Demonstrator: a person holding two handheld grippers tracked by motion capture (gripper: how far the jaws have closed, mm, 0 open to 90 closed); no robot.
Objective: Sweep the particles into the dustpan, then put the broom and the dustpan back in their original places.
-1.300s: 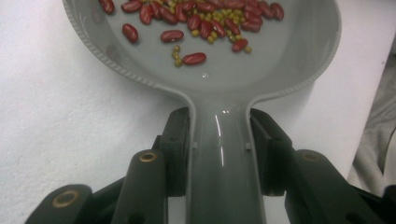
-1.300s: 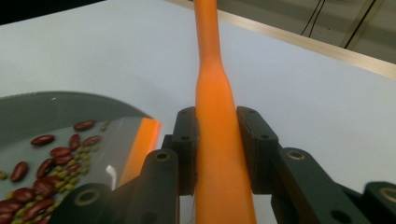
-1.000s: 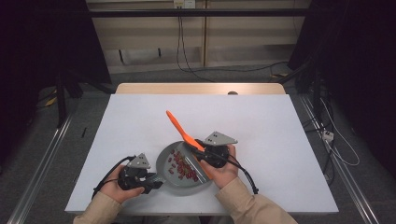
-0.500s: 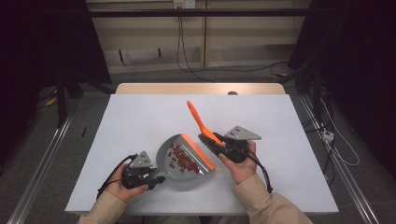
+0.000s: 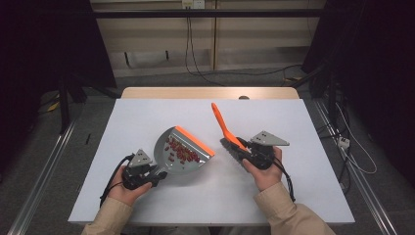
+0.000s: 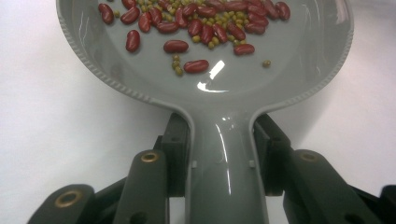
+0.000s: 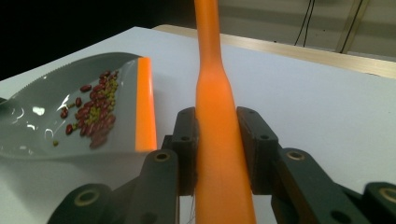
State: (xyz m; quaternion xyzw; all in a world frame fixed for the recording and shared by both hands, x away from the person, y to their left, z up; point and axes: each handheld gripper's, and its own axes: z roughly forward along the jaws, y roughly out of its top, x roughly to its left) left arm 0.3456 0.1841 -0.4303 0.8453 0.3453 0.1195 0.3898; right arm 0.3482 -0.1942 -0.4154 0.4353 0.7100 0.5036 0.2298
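From above, the left gripper (image 5: pixel 147 175) was clamped on the handle of a grey dustpan (image 5: pixel 182 155), which lay on the white table (image 5: pixel 293 196) just ahead of it, its orange lip on the far side from the hand. A scatter of beans (image 5: pixel 181 152) sat inside the pan. The right gripper (image 5: pixel 248 152) stood apart from the pan's lip, closed on an orange brush (image 5: pixel 225 128) whose handle rose up and away from it and whose dark bristles rested just beside the jaws. Looking along the left gripper's jaws, the pan's handle (image 6: pixel 227 168) ran straight out between both pads into the bowl, where red and small green beans (image 6: pixel 196 28) lay ahead. Along the right gripper, the jaws squeezed the brush handle (image 7: pixel 217 126), and the pan (image 7: pixel 56 126) lay off to one side, beans (image 7: pixel 93 119) gathered short of its lip. I saw no loose beans on the table, so sweeping looked finished; emptying the pan seemed to remain.
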